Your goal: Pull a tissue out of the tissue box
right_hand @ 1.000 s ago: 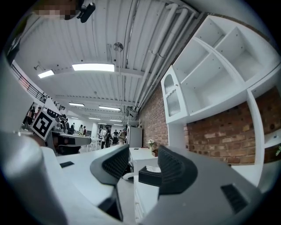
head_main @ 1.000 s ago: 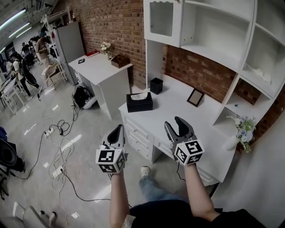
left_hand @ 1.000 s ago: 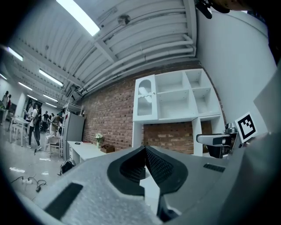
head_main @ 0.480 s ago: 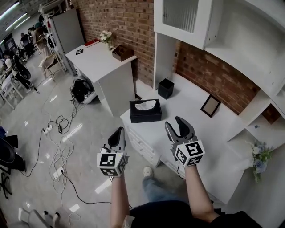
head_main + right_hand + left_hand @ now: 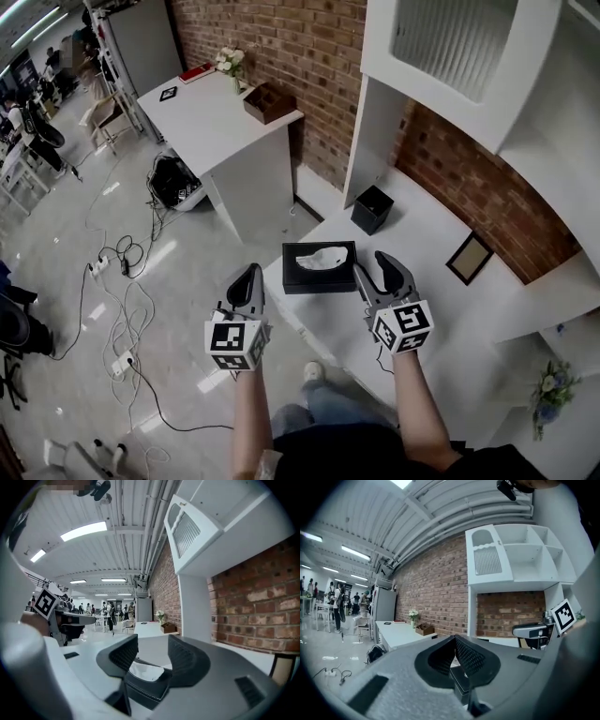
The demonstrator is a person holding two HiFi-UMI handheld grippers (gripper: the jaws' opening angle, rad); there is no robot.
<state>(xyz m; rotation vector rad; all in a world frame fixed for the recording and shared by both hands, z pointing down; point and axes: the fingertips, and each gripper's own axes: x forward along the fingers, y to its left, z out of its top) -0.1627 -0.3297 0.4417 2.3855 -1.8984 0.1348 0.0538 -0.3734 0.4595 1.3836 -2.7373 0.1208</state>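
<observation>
A black tissue box [image 5: 320, 266] stands near the left corner of the white desk [image 5: 427, 300], with a white tissue [image 5: 323, 257] poking from its top slot. My right gripper [image 5: 370, 262] hovers just right of the box, jaws open and empty. In the right gripper view the box [image 5: 145, 686] and tissue [image 5: 146, 671] lie below the open gripper [image 5: 153, 639]. My left gripper [image 5: 249, 272] hangs off the desk's left edge over the floor, shut on nothing. In the left gripper view that gripper [image 5: 454, 638] has its jaws meeting, and the box [image 5: 461, 681] shows partly behind them.
A small black bin [image 5: 373, 208] and a picture frame [image 5: 471, 258] sit farther back on the desk, under white wall shelves [image 5: 469, 47]. A second white table [image 5: 220, 117] carries flowers [image 5: 231, 62] and a wooden box [image 5: 269, 101]. Cables [image 5: 122, 272] lie on the floor at left.
The view has closed in on the desk. The tissue box now lies right by the grippers, which have come up to it. Neither gripper's jaws have changed.
</observation>
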